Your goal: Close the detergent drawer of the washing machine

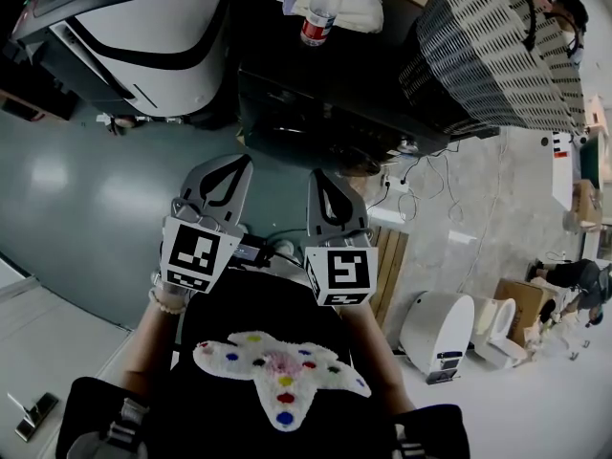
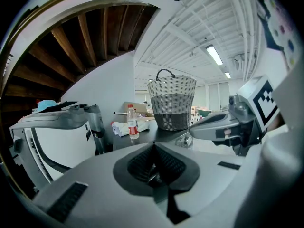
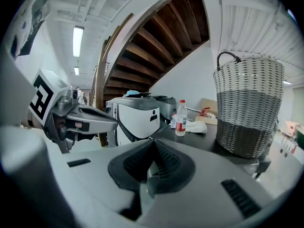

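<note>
My two grippers are held side by side above the grey floor, short of the dark washing machine (image 1: 316,113). The left gripper (image 1: 232,161) is shut with nothing between its pads, which meet at the centre of the left gripper view (image 2: 153,148). The right gripper (image 1: 323,175) is likewise shut and empty (image 3: 153,144). Each shows in the other's view, the right gripper (image 2: 197,128) to the right and the left gripper (image 3: 113,123) to the left. The machine's dark top (image 2: 159,134) lies ahead. I cannot make out the detergent drawer on its shadowed front.
On the machine's top stand a woven basket (image 1: 497,51), a plastic bottle (image 1: 318,12) and a white cloth (image 1: 349,8). A white and grey machine (image 1: 143,27) stands to the left. At the right are cables (image 1: 430,175), a white appliance (image 1: 435,328) and a cardboard box (image 1: 516,299).
</note>
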The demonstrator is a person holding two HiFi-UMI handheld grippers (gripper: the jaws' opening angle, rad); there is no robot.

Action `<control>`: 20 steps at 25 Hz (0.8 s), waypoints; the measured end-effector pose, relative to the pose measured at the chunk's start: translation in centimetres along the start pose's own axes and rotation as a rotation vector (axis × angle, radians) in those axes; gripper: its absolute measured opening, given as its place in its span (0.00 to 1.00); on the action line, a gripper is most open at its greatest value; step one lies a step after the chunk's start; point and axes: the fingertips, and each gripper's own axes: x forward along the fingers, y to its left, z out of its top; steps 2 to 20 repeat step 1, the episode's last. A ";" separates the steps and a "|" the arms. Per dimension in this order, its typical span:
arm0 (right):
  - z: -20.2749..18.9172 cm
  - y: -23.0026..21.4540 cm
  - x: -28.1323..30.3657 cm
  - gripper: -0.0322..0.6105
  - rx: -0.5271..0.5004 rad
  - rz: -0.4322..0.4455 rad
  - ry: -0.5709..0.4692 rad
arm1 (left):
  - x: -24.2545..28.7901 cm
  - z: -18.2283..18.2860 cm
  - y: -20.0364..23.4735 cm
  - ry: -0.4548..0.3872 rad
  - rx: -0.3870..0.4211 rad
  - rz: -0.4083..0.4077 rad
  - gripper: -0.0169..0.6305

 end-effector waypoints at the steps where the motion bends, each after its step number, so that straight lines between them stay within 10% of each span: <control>1: 0.0 0.0 0.0 0.06 -0.001 0.002 0.001 | 0.0 0.0 0.0 -0.001 0.000 0.000 0.05; 20: 0.0 0.0 0.0 0.06 -0.001 0.002 0.001 | 0.0 0.0 0.0 -0.001 0.000 0.000 0.05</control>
